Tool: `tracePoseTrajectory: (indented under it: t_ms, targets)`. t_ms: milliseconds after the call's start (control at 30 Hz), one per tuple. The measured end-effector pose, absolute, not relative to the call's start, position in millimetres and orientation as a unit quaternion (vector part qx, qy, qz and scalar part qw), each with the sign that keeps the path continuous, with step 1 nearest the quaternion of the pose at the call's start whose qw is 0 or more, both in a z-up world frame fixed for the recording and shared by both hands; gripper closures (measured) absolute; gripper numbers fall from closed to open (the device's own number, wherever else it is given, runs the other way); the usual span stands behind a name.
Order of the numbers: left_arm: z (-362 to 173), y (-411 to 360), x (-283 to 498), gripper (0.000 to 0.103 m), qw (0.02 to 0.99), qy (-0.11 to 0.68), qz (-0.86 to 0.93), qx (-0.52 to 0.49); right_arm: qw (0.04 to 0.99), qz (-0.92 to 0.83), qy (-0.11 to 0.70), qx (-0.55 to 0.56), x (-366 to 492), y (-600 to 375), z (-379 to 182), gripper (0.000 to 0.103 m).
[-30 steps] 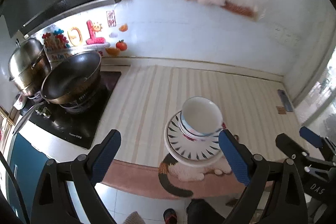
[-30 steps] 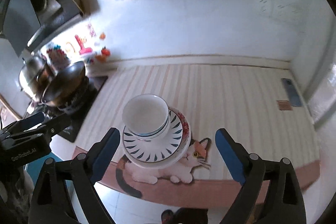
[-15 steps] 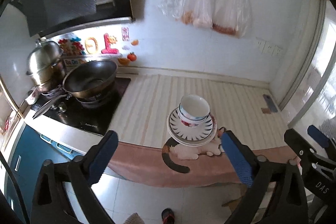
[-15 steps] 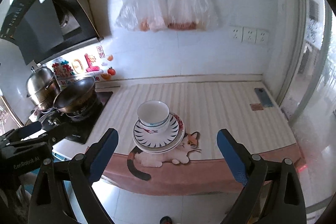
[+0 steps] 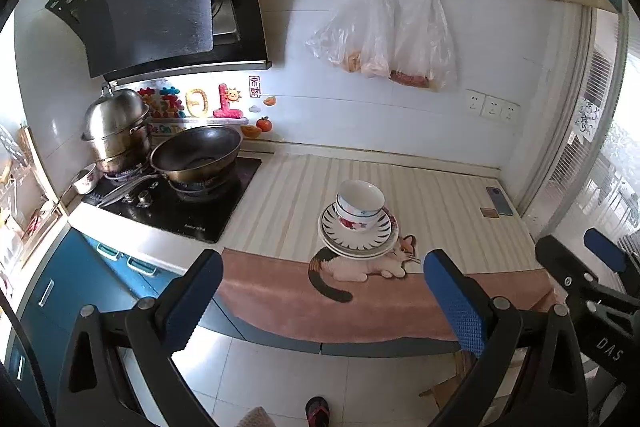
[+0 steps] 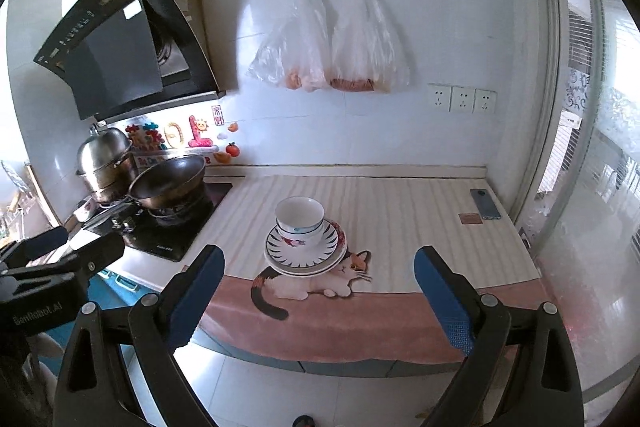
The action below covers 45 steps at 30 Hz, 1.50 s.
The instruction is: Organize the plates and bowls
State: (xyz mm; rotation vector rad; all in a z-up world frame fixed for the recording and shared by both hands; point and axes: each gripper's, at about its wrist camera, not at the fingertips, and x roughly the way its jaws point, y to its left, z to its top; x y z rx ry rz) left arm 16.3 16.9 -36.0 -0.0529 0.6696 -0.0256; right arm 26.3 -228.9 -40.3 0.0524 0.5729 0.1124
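I've pulled both tools back and up from the counter (image 6: 400, 203), so the stack looks smaller than a second ago. My left gripper (image 5: 324, 291) and right gripper (image 6: 316, 287) gape wide, holding nothing. An empty bowl (image 6: 300, 217) sits atop the stacked plates (image 6: 306, 255) on the cat mat (image 6: 340, 315).

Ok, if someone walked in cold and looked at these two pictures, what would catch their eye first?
Most likely the stack of dishes at the counter's front edge: bowls nested on striped plates, sitting on a mat with a cat picture. Next, the dark wok and steel pot on the stove at the left. Two plastic bags hang from a rail on the white wall above.
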Motion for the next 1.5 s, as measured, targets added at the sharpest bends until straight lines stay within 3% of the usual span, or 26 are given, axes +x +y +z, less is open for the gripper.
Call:
tracePoseTrajectory:
  t_ms: [300, 1500]
  targets:
    - [-33, 25, -12, 0.000, 0.947, 0.319, -0.005, -0.030, 0.960, 0.062, 0.270, 0.028, -16, -233, -33, 0.005]
    - [-41, 42, -11, 0.000, 0.945, 0.324, 0.017, -0.035, 0.955, 0.078, 0.285, 0.024, 4, -220, -42, 0.004]
